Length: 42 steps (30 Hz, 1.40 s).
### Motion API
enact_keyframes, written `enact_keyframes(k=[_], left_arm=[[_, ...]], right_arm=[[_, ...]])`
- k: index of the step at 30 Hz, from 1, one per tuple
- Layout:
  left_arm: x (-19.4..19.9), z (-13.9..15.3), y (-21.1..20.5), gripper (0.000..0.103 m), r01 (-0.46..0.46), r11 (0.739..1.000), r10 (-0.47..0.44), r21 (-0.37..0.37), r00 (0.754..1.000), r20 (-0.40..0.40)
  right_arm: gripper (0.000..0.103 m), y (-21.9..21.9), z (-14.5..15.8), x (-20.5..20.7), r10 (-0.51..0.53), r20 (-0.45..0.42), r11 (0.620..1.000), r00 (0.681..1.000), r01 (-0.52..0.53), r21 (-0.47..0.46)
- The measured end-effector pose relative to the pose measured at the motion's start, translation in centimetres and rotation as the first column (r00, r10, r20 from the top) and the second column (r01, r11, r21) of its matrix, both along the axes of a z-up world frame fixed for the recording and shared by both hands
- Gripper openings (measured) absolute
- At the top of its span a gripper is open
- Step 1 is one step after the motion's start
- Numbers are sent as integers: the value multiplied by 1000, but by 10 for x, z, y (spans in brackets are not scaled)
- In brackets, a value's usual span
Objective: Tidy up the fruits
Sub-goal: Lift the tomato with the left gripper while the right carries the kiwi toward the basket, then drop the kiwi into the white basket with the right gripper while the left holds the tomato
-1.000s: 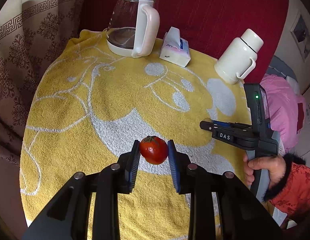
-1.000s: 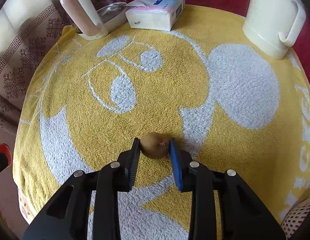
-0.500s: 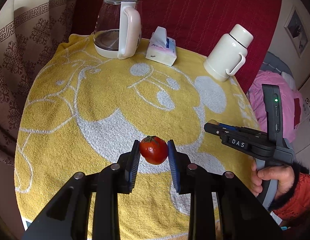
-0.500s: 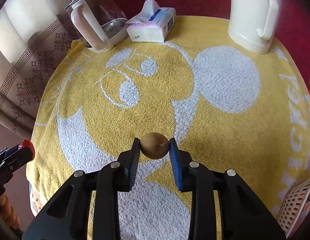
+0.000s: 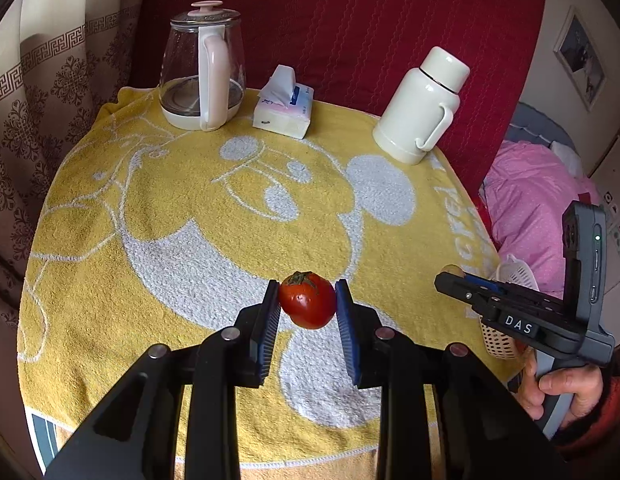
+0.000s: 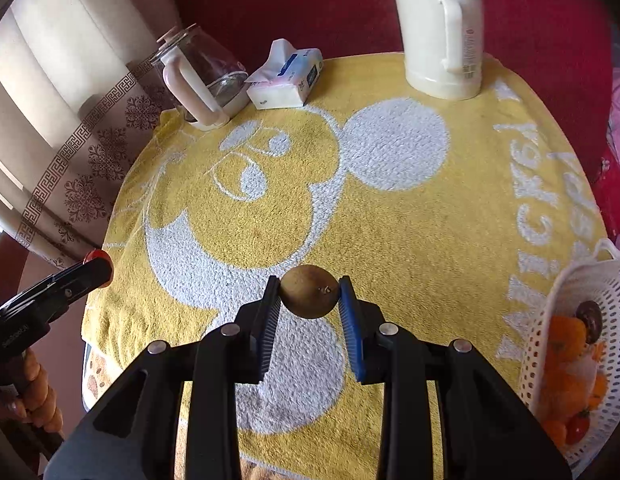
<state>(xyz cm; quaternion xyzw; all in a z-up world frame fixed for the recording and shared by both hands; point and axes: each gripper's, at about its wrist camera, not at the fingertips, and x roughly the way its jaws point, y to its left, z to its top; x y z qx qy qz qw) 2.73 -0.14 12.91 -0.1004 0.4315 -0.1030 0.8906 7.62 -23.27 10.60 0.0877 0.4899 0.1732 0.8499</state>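
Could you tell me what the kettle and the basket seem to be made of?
The kettle looks like clear glass, see-through and shiny, with a pale plastic-looking handle. The basket appears to be white plastic, its wall pierced by moulded holes.

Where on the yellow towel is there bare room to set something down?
The yellow cartoon towel is bare across its whole middle and near side. Only the far edge is crowded: glass kettle, tissue pack, cream flask. The white perforated basket at the right edge already holds fruit.
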Motion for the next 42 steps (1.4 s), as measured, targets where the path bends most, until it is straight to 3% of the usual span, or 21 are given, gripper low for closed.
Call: enact_keyframes(k=[11, 22, 35, 42], left_arm=[[-20, 5, -60, 28, 36, 999, -36, -7, 999, 17], [-26, 18, -127, 28, 113, 994, -113, 2, 992, 63], [-30, 28, -167, 28, 160, 987, -162, 23, 983, 90], [-33, 29, -174, 28, 168, 985, -170, 30, 981, 91]], right_arm=[[30, -103, 24, -40, -138, 44, 990, 989, 137, 17], [30, -208, 28, -72, -301, 66, 954, 951, 301, 18], [30, -247, 27, -87, -352, 77, 936, 933, 351, 29], [30, -248, 9, -80, -351, 46, 936, 935, 352, 6]])
